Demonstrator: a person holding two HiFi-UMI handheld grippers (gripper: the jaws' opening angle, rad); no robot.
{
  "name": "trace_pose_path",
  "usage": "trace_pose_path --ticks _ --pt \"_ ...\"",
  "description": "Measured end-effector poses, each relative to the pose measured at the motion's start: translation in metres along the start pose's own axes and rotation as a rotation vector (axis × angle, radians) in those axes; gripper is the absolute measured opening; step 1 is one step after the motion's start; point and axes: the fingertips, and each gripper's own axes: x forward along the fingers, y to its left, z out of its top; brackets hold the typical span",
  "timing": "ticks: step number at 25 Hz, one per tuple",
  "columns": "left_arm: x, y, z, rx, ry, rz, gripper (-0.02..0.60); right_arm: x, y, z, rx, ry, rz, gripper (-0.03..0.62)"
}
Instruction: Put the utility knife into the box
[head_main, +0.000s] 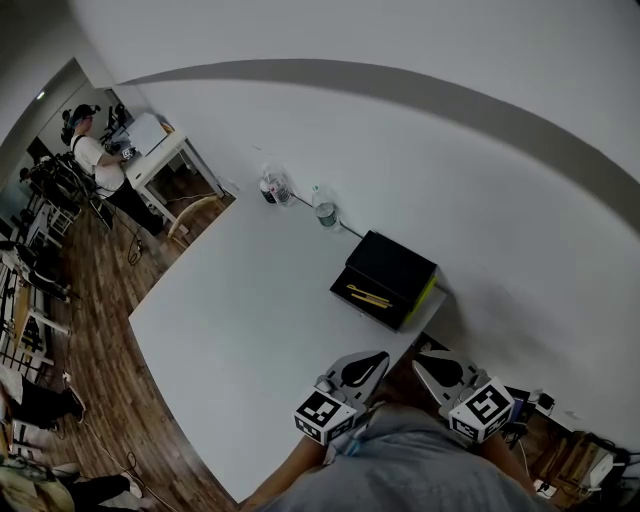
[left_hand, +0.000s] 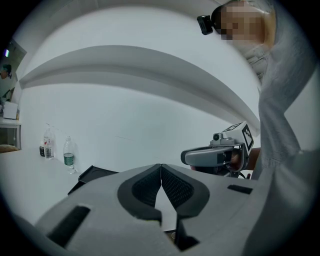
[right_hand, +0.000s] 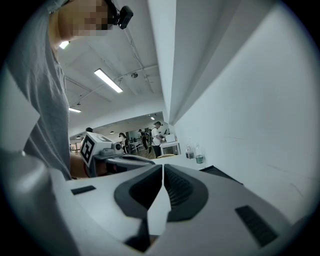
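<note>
The left gripper (left_hand: 161, 172) and the right gripper (right_hand: 163, 170) hang at the near edge of the big white table (head_main: 250, 300). Each has its two fingers pressed together with nothing between them. The flat black box (head_main: 395, 262) with a yellow-green side sits a little farther off by the table's right edge, and a thin yellow stick that I think is the utility knife (head_main: 368, 296) lies on its near left part; I cannot tell if it is on top or inside. To do this well, one gripper should open wide first, come down slowly over the knife's middle, then squeeze its thin sides so it does not slip.

Black box (head_main: 396, 266), white table (head_main: 250, 320)
</note>
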Motion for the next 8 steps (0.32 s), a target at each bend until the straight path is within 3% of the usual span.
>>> trace_pose_path --ticks 8 --pt "-0.001 -0.0023 0.0001 0.005 0.001 -0.012 0.018 -0.0011 0.0013 -0.0042 0.011 0.004 -0.004 0.037"
